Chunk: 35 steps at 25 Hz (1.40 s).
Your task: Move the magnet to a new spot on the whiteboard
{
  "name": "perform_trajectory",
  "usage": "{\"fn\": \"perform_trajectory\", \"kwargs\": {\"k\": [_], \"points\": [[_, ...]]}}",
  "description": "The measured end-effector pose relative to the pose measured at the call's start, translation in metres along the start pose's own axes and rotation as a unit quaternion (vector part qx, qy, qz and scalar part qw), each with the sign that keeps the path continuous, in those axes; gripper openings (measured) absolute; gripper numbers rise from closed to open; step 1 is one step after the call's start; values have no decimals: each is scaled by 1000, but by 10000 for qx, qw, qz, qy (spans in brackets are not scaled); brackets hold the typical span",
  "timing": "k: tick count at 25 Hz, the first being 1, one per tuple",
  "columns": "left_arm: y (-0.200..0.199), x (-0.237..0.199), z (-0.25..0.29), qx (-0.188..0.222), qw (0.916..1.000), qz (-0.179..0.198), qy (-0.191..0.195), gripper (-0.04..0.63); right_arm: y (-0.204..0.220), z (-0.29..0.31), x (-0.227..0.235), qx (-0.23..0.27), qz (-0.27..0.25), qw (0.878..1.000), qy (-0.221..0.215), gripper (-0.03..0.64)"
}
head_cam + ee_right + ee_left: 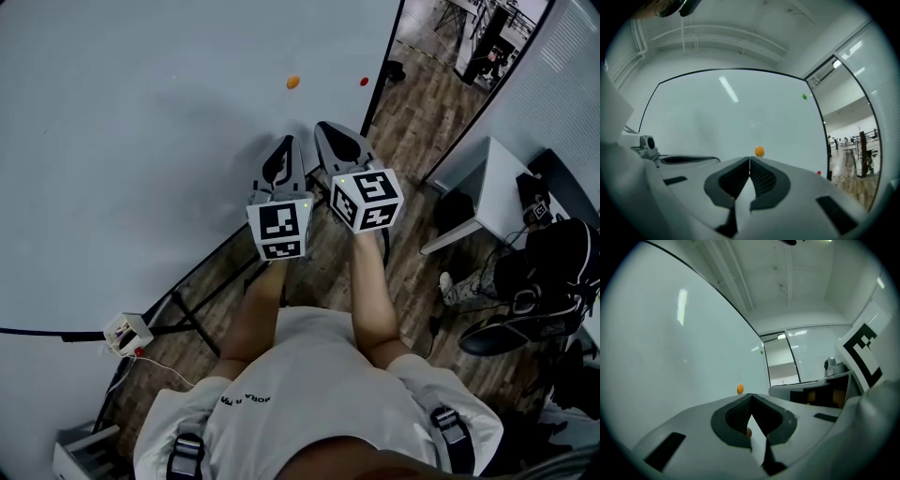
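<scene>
The whiteboard [141, 141] stands upright over a wood-plank floor [412, 103]. The orange magnet [293, 82] sits near the board's right edge; a red magnet [364, 82] sits closer to that edge. My left gripper [287, 142] and right gripper [324, 127] are both closed and empty. They are side by side, apart from the orange magnet.

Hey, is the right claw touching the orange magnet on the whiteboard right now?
Apart. The head view shows a strip of bare whiteboard between the right claw and the orange magnet.
</scene>
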<state>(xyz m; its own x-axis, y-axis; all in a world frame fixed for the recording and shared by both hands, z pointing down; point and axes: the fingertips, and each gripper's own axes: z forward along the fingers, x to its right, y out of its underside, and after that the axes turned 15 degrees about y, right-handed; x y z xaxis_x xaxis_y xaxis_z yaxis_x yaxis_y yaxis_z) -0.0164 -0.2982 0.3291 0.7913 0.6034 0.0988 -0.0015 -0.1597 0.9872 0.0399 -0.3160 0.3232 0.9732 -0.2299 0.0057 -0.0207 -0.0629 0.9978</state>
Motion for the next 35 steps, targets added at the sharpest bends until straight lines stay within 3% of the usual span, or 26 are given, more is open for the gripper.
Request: {"fn": "perform_trajectory", "kwargs": {"k": [9, 12, 35], "points": [[7, -7, 10, -28, 10000, -31, -70, 2, 1, 22, 5, 42, 181, 9995, -239, 15], [7, -9, 13, -8, 10000, -6, -99, 2, -1, 30, 3, 60, 199, 9991, -371, 60], [4, -22, 10, 36, 9996, 83, -270, 2, -4, 81, -6, -123, 166, 9971, -730, 173]]}}
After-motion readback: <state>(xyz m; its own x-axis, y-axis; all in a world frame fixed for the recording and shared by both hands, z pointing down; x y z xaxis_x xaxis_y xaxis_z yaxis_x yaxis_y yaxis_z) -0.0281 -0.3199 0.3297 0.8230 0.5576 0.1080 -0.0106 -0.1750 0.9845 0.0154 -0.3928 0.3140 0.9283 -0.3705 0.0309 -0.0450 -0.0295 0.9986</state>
